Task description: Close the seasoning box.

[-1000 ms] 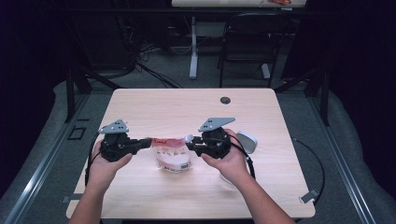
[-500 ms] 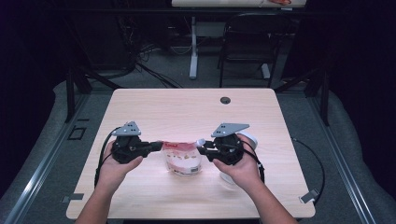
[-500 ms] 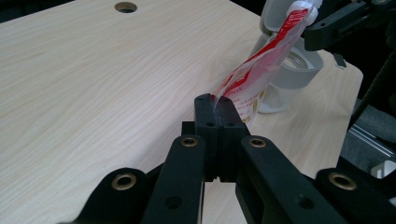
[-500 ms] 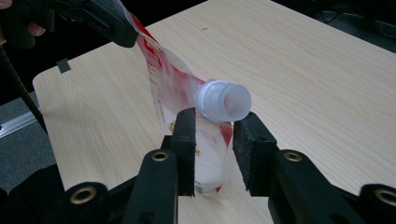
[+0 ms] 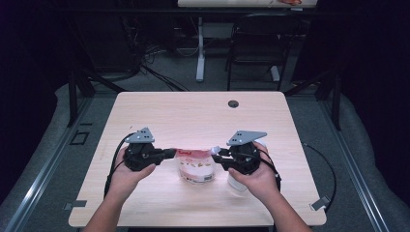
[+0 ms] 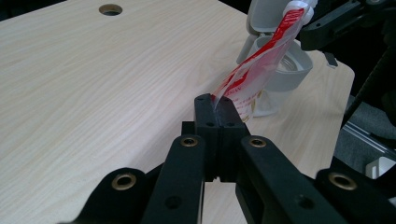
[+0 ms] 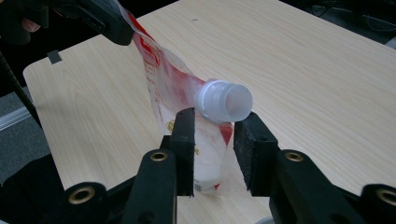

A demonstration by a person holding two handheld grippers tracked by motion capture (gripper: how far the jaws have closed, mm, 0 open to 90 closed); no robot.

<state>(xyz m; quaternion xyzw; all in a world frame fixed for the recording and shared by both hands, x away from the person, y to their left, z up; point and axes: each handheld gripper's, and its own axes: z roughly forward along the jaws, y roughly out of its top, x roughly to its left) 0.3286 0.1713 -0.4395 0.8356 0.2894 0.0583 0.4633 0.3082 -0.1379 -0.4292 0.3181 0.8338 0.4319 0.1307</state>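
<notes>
A clear refill pouch [image 5: 196,166] with a red top and a white spout cap [image 7: 223,100] hangs stretched between both grippers above the wooden table [image 5: 193,116]. My left gripper [image 6: 215,100] is shut on the pouch's [image 6: 247,79] red top corner. My right gripper [image 7: 214,128] clasps the pouch [image 7: 168,84] just under the spout cap, with its jaws on either side of the neck. In the high view, the left gripper [image 5: 171,153] and right gripper [image 5: 216,155] face each other across the pouch.
A white container [image 6: 285,70] with its flip lid open stands on the table behind the pouch, under the right hand [image 5: 238,183]. A cable hole [image 5: 233,104] sits near the table's far edge. Chairs and cables lie beyond the table.
Both grippers and the pouch have shifted right and a little nearer to the person. The grip on both ends is the same.
</notes>
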